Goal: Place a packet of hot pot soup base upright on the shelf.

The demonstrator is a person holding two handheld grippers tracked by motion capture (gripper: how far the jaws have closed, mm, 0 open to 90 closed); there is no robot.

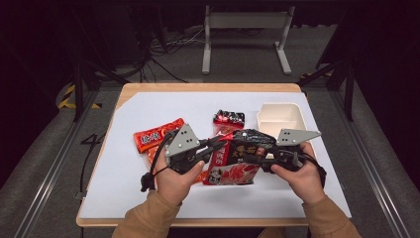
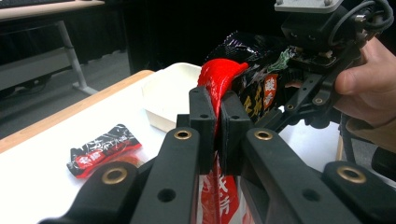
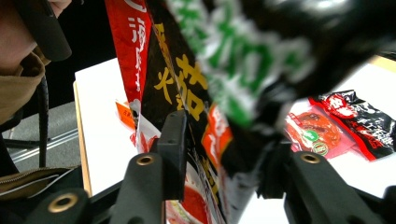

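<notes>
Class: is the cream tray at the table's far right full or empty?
Empty. The high view shows the cream tray's bare compartments; every snack packet lies outside it.

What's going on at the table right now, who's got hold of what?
A person holds a gripper in each hand over the white-covered table. The left gripper is shut on the red edge of a large black and red snack bag, lifted at the table's middle. The right gripper has its jaws around the bag's other side, black packaging between them. A red packet, a small black and red packet and an empty cream tray lie nearby.
</notes>
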